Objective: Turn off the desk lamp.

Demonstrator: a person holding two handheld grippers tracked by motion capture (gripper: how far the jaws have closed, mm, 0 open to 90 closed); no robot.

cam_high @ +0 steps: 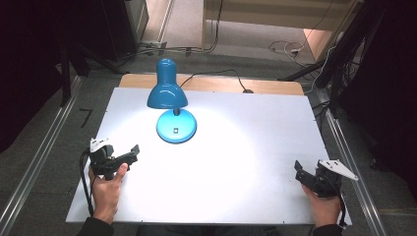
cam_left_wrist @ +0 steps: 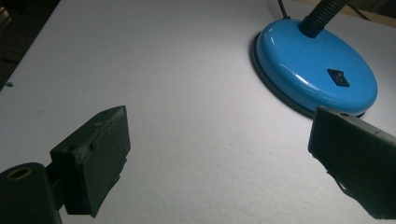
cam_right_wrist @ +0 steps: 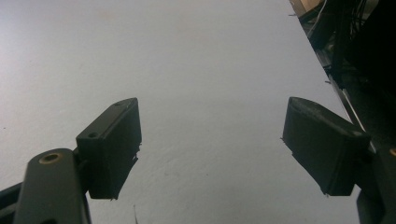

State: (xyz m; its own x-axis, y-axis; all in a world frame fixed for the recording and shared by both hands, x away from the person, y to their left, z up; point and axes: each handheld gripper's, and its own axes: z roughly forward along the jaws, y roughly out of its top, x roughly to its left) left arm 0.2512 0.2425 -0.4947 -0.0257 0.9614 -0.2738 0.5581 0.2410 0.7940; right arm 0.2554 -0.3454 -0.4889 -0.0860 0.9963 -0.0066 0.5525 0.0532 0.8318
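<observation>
A blue desk lamp [cam_high: 167, 93] stands on the white table [cam_high: 236, 147] toward the back left, lit, with its shade over its round base [cam_high: 176, 126]. The base [cam_left_wrist: 315, 70] carries a small black rocker switch [cam_left_wrist: 338, 78]. My left gripper [cam_high: 129, 155] is held low at the table's front left, open, pointing toward the base with nothing between its jaws. In the left gripper view the base lies just beyond the left gripper [cam_left_wrist: 219, 144]. My right gripper [cam_high: 301, 172] sits near the front right edge, open and empty, and in the right gripper view the right gripper [cam_right_wrist: 210, 149] faces bare table.
The lamp's black cord [cam_high: 216, 73] runs off the table's back edge. A wooden strip [cam_high: 275, 87] borders the back. Metal rails [cam_high: 344, 147] flank the table, and dark equipment and cables [cam_high: 290, 49] lie on the floor behind.
</observation>
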